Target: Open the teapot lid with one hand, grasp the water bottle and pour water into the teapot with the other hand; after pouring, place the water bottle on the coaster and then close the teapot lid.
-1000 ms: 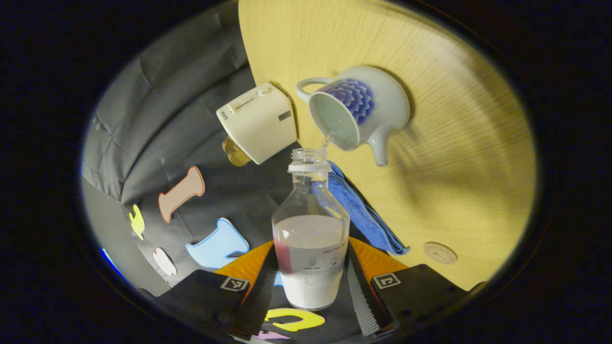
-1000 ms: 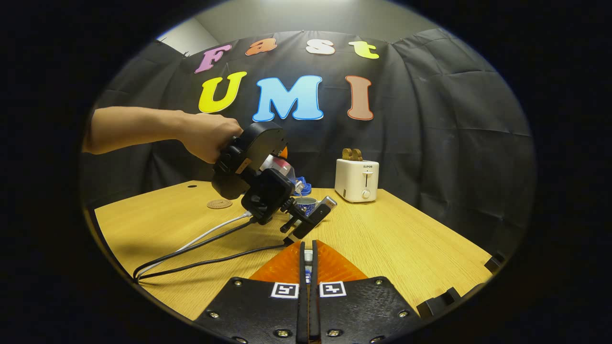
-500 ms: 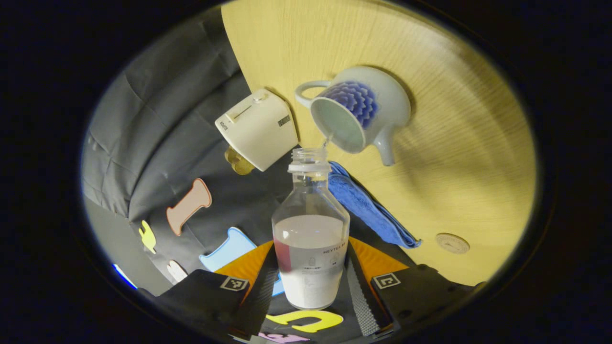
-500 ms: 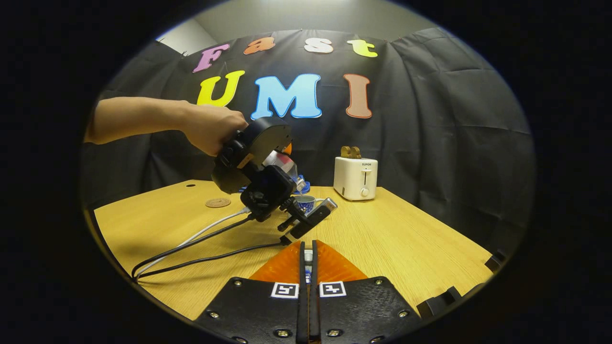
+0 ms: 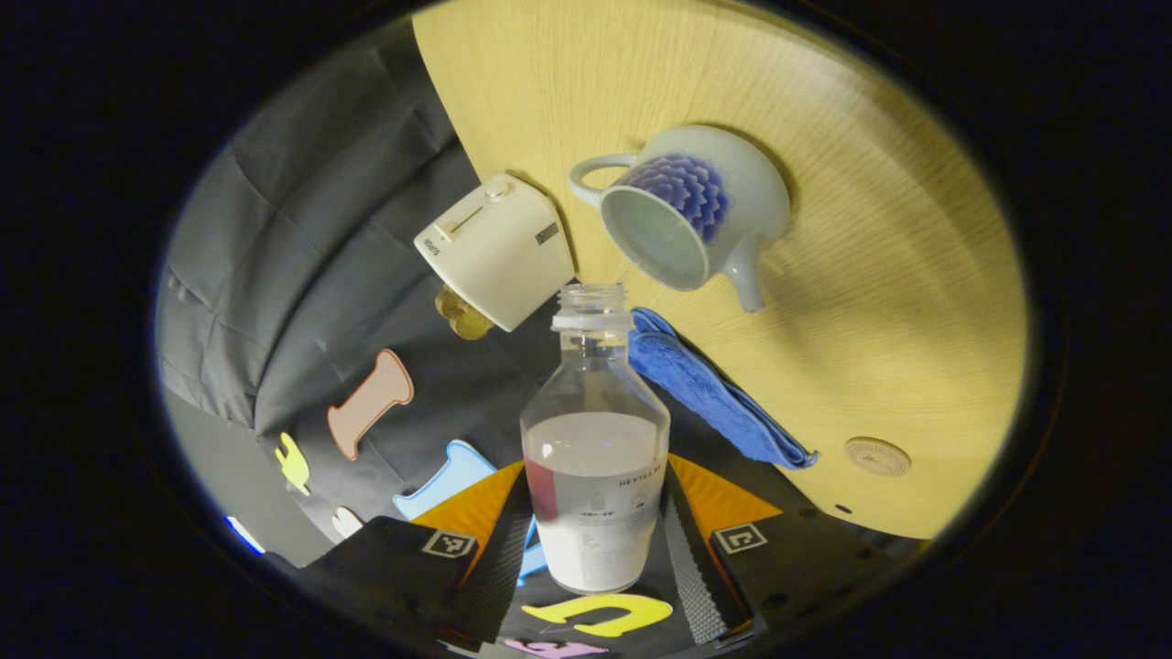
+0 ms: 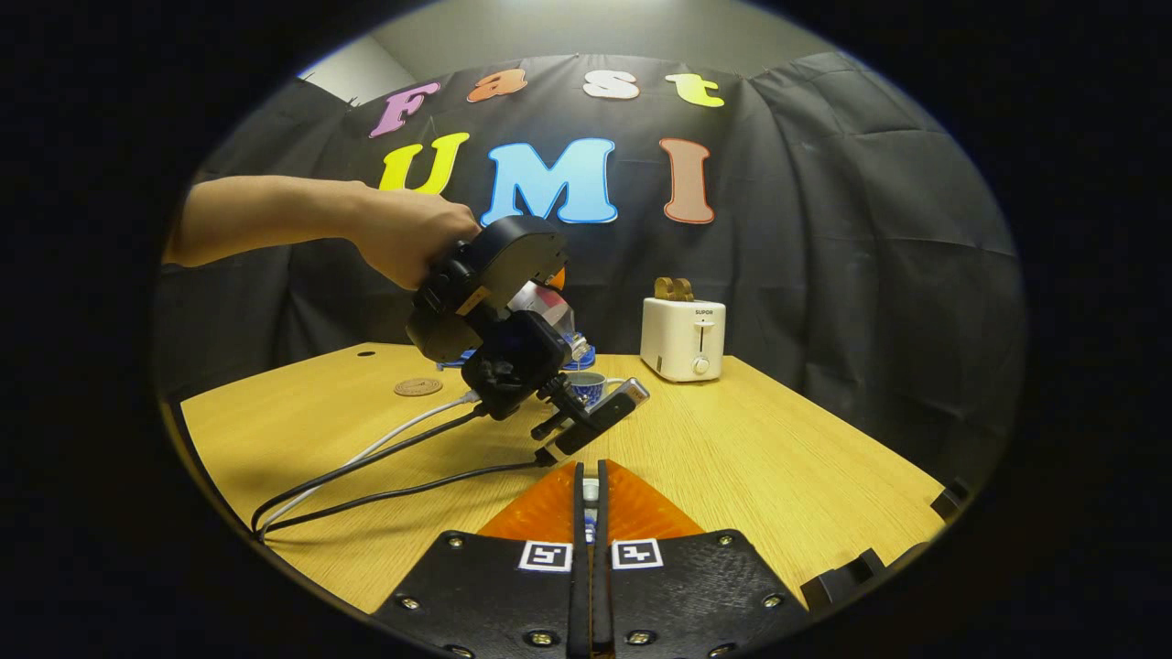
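Left gripper (image 5: 593, 540) grasping water bottle (image 5: 595, 458), tipped toward open teapot (image 5: 682, 215).
Right gripper (image 6: 591, 513) clenched, a small object between its fingers; coaster (image 5: 877, 456) lies right of the left gripper.

In the right gripper view, the left tongs (image 6: 549, 302) and the hand's device hide most of the water bottle (image 6: 542, 307) and the teapot (image 6: 586, 386). Something small sits pinched between the right tongs (image 6: 591, 513), too hidden to identify. The bottle's label print is too small to tell.
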Available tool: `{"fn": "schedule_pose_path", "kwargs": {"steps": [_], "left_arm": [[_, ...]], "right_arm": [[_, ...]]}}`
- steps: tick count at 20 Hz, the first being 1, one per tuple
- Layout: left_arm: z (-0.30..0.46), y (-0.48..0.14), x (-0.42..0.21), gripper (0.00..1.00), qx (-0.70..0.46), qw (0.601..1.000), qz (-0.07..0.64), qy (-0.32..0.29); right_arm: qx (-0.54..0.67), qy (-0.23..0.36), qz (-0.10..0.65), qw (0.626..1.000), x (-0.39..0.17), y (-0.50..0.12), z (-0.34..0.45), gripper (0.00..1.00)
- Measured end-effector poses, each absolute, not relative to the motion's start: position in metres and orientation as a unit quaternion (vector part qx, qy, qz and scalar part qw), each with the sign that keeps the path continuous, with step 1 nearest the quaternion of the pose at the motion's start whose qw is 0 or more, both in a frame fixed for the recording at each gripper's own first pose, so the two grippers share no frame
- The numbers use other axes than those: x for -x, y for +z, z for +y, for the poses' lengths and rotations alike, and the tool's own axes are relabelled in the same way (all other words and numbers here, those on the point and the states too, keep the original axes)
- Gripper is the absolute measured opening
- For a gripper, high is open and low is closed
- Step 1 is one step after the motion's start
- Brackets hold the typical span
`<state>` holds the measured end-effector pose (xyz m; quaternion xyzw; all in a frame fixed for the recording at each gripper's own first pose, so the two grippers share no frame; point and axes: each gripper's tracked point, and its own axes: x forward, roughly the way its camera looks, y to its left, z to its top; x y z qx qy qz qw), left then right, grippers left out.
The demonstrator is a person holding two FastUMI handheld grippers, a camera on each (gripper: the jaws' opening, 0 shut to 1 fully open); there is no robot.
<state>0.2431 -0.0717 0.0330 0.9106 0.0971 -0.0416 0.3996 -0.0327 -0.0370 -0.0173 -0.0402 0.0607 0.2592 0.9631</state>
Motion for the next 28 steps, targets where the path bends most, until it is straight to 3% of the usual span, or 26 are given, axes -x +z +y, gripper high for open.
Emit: {"fn": "schedule_pose_path", "kwargs": {"steps": [8,12,20,28], "left_arm": [[-0.063,0.022,-0.245,0.86,-0.882,0.458,0.099,-0.049],[-0.054,0.01,-0.245,0.86,-0.85,0.512,0.109,-0.054],[-0.02,-0.005,-0.24,0.87,-0.686,0.717,0.119,-0.04],[0.053,-0.028,-0.285,0.86,-0.391,0.912,0.108,0.058]], "right_arm": [[0.038,0.259,0.065,0.963,0.034,-0.017,-0.036,0.02],[0.025,0.26,0.066,0.963,0.035,-0.013,-0.035,0.02],[0.032,0.247,0.045,0.967,0.024,-0.003,-0.038,0.01],[0.031,0.273,0.053,0.96,0.007,-0.003,-0.009,0.01]]}}
